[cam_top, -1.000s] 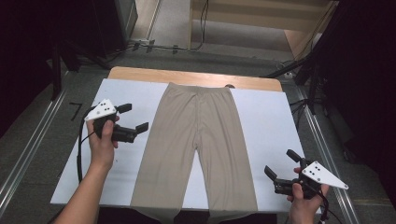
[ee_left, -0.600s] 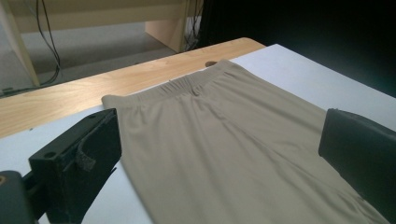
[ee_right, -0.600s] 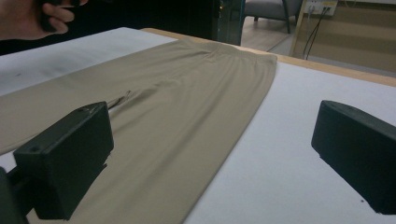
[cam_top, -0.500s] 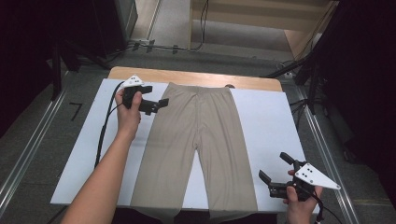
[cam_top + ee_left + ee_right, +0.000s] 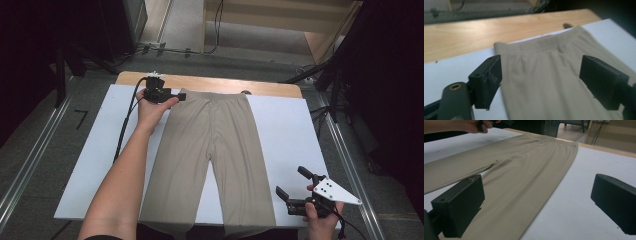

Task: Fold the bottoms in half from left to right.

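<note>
While the trousers [image 5: 212,160] lie flat and face up along the middle of the white sheet [image 5: 285,125] that covers the wooden table [image 5: 210,82], waistband at the far edge and both legs running back toward the person, the work looks to be at its very start: a fold that has not yet begun, with each hand moving to a corner. Taking the trousers as the landmark, the left gripper [image 5: 175,96] sits at their far left corner, right at the end of the waistband [image 5: 541,46], its jaws spread wide with the cloth's edge lying between them and nothing pinched. The right gripper [image 5: 292,182] hangs just off the hem of the right leg, at the near right corner, jaws likewise wide apart and empty, with the leg's outer edge in front of them. My guess is that the next move calls for the left jaws to drop onto the waistband corner and close on both layers, while the right ones slide in under the hem and close too, so the garment can be lifted evenly. Counting up: one table, one sheet, one pair of trousers, two grippers.
</note>
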Action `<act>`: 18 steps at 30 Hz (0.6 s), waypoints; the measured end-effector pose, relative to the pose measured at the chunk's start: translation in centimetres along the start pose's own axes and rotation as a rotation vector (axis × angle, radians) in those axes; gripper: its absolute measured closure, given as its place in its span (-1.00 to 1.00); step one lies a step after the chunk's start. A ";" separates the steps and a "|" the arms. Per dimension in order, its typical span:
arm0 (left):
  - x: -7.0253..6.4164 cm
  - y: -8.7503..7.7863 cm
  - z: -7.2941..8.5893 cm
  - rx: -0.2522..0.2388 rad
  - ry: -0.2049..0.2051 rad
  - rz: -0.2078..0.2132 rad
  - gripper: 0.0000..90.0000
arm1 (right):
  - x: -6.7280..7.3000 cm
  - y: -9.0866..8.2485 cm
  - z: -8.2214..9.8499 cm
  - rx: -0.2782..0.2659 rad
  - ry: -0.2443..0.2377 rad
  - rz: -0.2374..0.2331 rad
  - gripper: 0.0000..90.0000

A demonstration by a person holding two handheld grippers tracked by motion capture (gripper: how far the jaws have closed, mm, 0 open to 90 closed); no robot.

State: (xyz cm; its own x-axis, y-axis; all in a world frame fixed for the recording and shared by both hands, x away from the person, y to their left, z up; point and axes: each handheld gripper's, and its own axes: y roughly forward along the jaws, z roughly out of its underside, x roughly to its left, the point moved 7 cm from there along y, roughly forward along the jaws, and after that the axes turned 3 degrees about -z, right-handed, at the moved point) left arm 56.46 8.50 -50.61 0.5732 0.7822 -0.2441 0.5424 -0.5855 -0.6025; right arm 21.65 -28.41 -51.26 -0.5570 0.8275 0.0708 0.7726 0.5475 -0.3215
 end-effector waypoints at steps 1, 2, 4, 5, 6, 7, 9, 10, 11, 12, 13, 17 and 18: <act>0.2 0.4 0.0 0.009 -0.011 -0.001 -0.48 | 0.0 0.0 0.1 0.002 0.001 0.000 -1.00; 0.3 0.8 0.0 0.015 -0.022 -0.001 -0.42 | 0.0 0.0 0.1 0.002 -0.001 -0.001 -1.00; 0.7 1.5 0.1 0.041 -0.038 -0.025 -0.31 | 0.0 0.0 0.3 0.009 0.006 0.001 -1.00; 0.7 1.5 0.1 0.041 -0.038 -0.025 -0.26 | 0.0 0.0 0.4 0.010 0.003 0.002 -1.00; 1.1 2.4 0.2 0.065 -0.054 -0.049 -0.22 | -0.1 0.0 0.5 0.013 0.004 -0.001 -1.00; 1.3 2.8 0.3 0.077 -0.057 -0.068 -0.18 | -0.1 0.0 0.6 0.016 0.005 0.000 -1.00; 1.7 3.4 0.4 0.065 -0.082 -0.089 -0.15 | -0.1 0.1 0.8 0.024 0.007 0.002 -1.00; 1.9 3.6 0.4 0.062 -0.089 -0.110 -0.14 | -0.1 0.1 0.8 0.026 0.004 0.001 -1.00; 1.9 3.6 0.4 0.062 -0.089 -0.110 -0.08 | -0.1 0.1 0.9 0.029 0.002 0.002 -1.00; 2.0 3.8 0.6 0.064 -0.084 -0.123 -0.07 | -0.1 0.2 0.9 0.030 0.004 0.002 -1.00; 2.2 4.4 0.9 0.083 -0.052 -0.161 -0.07 | -0.1 0.2 0.9 0.030 0.005 0.002 -1.00; 2.4 4.9 1.2 0.091 -0.018 -0.230 -0.01 | 0.0 0.4 1.0 0.033 0.002 0.003 -1.00; 2.4 4.9 1.3 0.088 -0.012 -0.243 0.04 | 0.0 0.4 1.1 0.034 -0.001 0.005 -1.00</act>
State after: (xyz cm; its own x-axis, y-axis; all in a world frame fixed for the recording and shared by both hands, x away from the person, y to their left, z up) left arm 59.74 7.77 -55.13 0.4255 0.9002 -0.0927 0.6073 -0.3600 -0.7083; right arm 21.66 -28.35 -52.41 -0.5538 0.8299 0.0680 0.7643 0.5391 -0.3538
